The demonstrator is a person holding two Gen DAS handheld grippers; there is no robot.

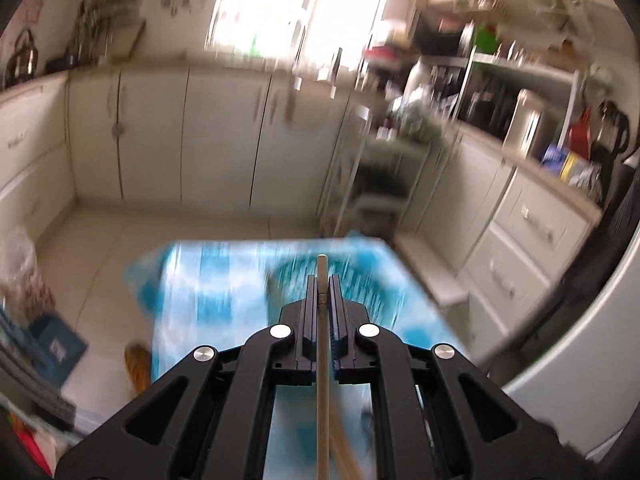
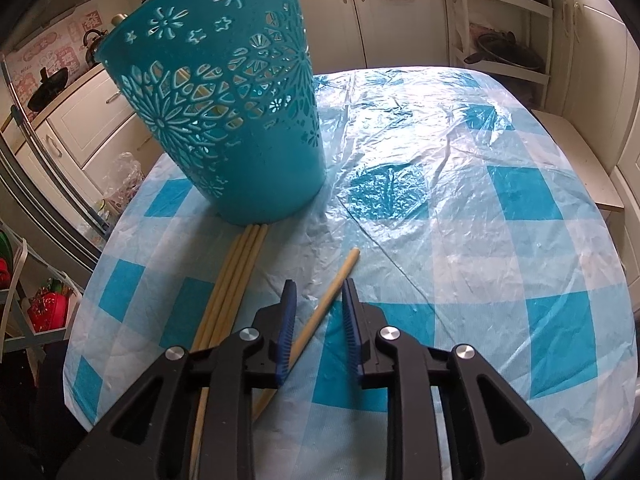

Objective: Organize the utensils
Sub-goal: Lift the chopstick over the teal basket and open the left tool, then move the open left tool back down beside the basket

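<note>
Gripping one wooden stick [image 1: 322,360] in our left tongs [image 1: 322,280], clenched, above the worktop [image 1: 216,280].
Our right tongs [image 2: 319,300] stand released astride a stick [image 2: 328,300]; four sticks [image 2: 236,280] touch the teal basket [image 2: 224,120].

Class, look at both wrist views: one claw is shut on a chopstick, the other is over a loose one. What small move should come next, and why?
Probably carry the left claw, shut on a chopstick, over to the teal basket and drop it in. The basket already holds sticks, visible through its cut-outs. The right claw stands open around a loose chopstick on the table, so it could close next.
</note>
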